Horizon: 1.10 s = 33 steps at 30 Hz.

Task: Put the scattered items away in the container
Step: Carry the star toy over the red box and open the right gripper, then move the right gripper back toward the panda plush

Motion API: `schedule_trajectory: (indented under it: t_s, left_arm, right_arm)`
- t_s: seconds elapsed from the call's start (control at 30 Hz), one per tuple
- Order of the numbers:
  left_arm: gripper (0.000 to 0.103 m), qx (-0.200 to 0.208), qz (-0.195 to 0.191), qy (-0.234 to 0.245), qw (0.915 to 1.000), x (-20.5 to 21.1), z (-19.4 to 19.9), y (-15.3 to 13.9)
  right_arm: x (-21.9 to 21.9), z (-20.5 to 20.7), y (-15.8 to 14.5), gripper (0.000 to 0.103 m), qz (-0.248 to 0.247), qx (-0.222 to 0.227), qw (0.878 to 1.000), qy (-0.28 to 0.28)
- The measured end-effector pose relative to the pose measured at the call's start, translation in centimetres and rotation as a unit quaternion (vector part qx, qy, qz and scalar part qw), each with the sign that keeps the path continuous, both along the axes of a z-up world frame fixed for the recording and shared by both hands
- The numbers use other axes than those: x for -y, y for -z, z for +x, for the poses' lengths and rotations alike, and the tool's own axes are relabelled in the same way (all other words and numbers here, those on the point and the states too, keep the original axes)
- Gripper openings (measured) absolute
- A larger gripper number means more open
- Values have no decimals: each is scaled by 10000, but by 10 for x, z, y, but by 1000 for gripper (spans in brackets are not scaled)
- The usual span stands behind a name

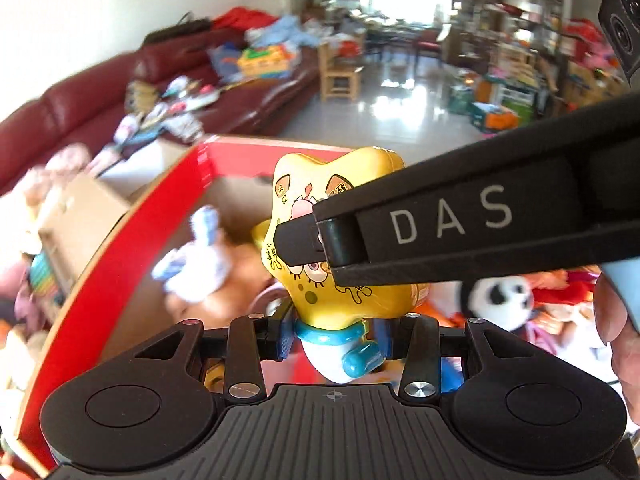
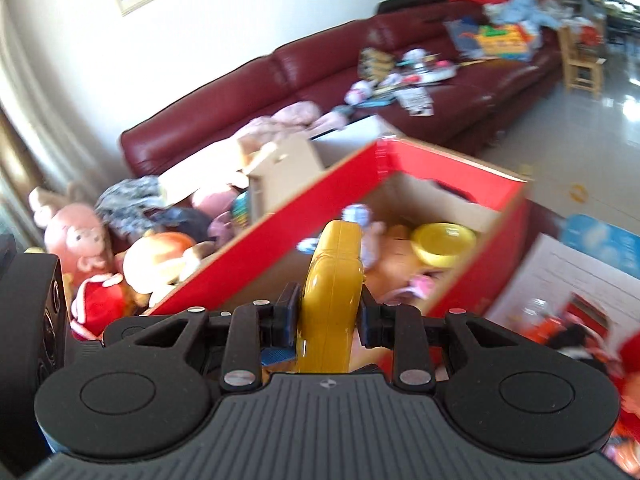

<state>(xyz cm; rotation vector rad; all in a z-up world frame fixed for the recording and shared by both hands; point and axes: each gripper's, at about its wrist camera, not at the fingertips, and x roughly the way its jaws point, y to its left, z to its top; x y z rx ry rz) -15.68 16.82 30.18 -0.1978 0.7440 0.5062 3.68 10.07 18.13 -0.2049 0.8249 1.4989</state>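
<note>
Yellow, glossy and hard-looking, the star-shaped toy (image 1: pixel 340 240) sits centre frame above the red box (image 1: pixel 120 248), clamped by our left gripper (image 1: pixel 336 336) and right gripper (image 2: pixel 330 316); we judge it light, slippery, best held across flat faces.

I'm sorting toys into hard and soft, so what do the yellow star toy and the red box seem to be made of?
The yellow star toy looks like hard glossy plastic or printed tin: bright highlights, crisp moulded edges. I can't tell which. The red box looks like cardboard with a smooth red printed outside: brown inner walls and a raw brown edge along the rim.
</note>
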Motion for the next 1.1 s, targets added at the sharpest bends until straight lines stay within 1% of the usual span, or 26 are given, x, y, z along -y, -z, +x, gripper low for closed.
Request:
schedule_trajectory:
  t_s: [0.1,0.13,0.2,0.23,0.37,0.4,0.43,0.47,0.5,0.53,0.57,0.6,0.63,0.77,0.97,1.1]
  left_arm:
    - [41,-26,-383,-145,9992,-30,-9,3]
    - [41,-45,-507,-188,9985,-35,-12,9]
    - [41,-84,-666,-244,9974,-44,-13,29]
    - [41,-102,-715,-268,9970,-54,-6,44]
    - [41,-186,-823,-326,9959,-63,-2,59]
    - [41,-199,-852,-344,9956,-69,1,68]
    - [47,-227,-852,-383,9954,-71,-2,69]
    - [57,-262,-839,-427,9952,-75,0,73]
    - [65,-287,-822,-498,9950,-85,2,82]
    - [78,-287,-803,-572,9947,-88,2,85]
    - [83,-259,-783,-635,9946,-96,5,94]
    - [86,-229,-761,-700,9944,-97,4,94]
    - [87,-221,-764,-754,9940,-101,4,97]
    - [88,-212,-928,-827,9920,-110,4,105]
    - [88,-287,-823,-691,9938,-108,18,115]
    - [88,-285,-760,-618,9948,-107,25,116]
  right_arm:
    - [-25,-13,7,33,-175,-56,9997,-188]
    - [-32,-16,11,33,-243,-69,9994,-234]
    - [-40,-23,16,33,-365,-84,9988,-304]
    - [-44,-25,19,33,-425,-89,9985,-329]
    - [-55,-31,29,33,-616,-148,9973,-375]
    - [-56,-31,31,35,-649,-159,9971,-372]
    - [-57,-31,32,38,-695,-147,9969,-337]
    - [-58,-28,34,51,-723,-140,9969,-292]
    - [-58,-26,35,60,-723,-140,9970,-248]
    - [-57,-24,35,77,-696,-125,9973,-175]
    - [-57,-21,36,83,-668,-109,9977,-100]
    - [-57,-18,36,83,-653,-109,9978,-59]
    - [-55,-16,36,83,-661,-135,9977,-34]
    - [-54,-7,41,84,-731,-221,9971,43]
    - [-49,0,45,84,-833,-291,9961,48]
    - [-44,5,45,84,-839,-301,9960,76]
